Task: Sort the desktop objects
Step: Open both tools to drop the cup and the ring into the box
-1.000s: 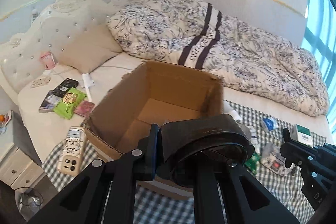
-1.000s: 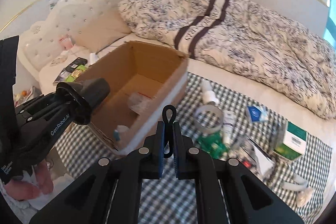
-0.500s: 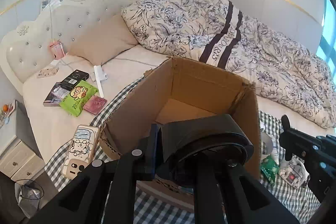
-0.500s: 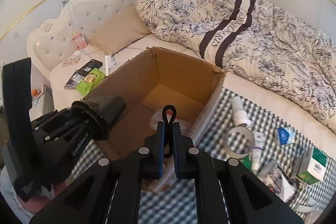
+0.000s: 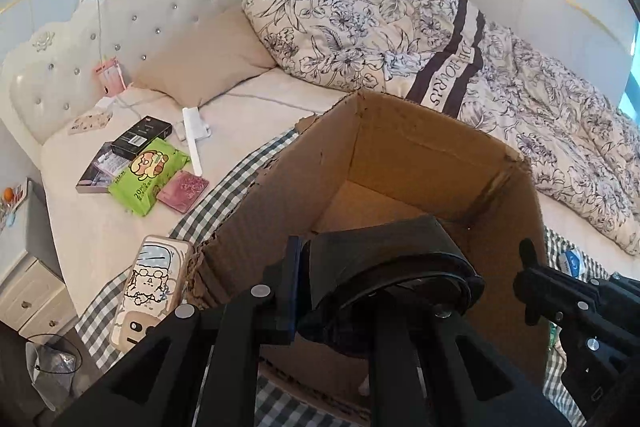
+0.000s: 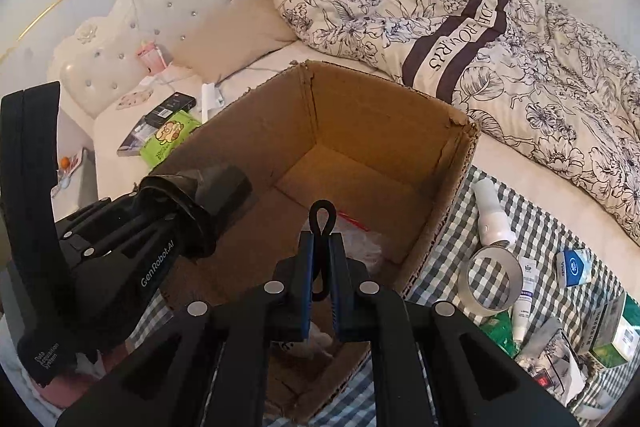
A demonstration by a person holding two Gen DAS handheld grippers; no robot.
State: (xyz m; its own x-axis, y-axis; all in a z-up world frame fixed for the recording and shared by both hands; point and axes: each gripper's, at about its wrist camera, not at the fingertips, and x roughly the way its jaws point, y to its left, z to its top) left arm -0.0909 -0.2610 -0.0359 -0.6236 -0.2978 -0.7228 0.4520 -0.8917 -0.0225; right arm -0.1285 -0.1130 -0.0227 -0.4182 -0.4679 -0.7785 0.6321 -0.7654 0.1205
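1. The right gripper [image 6: 320, 263] is nearest in its own view, jaws pressed together on a thin black loop [image 6: 321, 217] that sticks up between them. The loop looks like soft cord or elastic: light and limp, so it may cling to the pads when let go.

2. The left gripper [image 5: 376, 291] has its jaws spread around a dark roll of tape [image 5: 390, 259], pressed against its sides. The roll reads as stiff, fairly light and smooth-faced; I judge that a grip across the flat faces or through the core would hold better than one on the curved rim.

3. Both tools hang over the near edge of the cardboard box [image 6: 384, 131], which sits on the checked cloth [image 6: 528, 227] toward the near edge of the bed. The box is open and deep, and a crumpled clear bag [image 6: 360, 239] already lies on its floor.

4. To the right of the box, on the cloth, wait a clear tape ring [image 6: 494, 281], a white tube [image 6: 524, 291], a white bottle [image 6: 490, 211] and a green carton [image 6: 612, 335]. The ring is stiff and slick and best pinched through its wall; the tube is soft.

5. Further left, on the bare sheet, lie a phone [image 5: 150, 291] at the cloth's edge, a green wipes pack [image 5: 148, 175], a pink case [image 5: 183, 187] and a black box [image 5: 142, 137].

6. Farthest are the pillow [image 5: 204, 67] and the flowered quilt [image 5: 440, 59], by the headboard.
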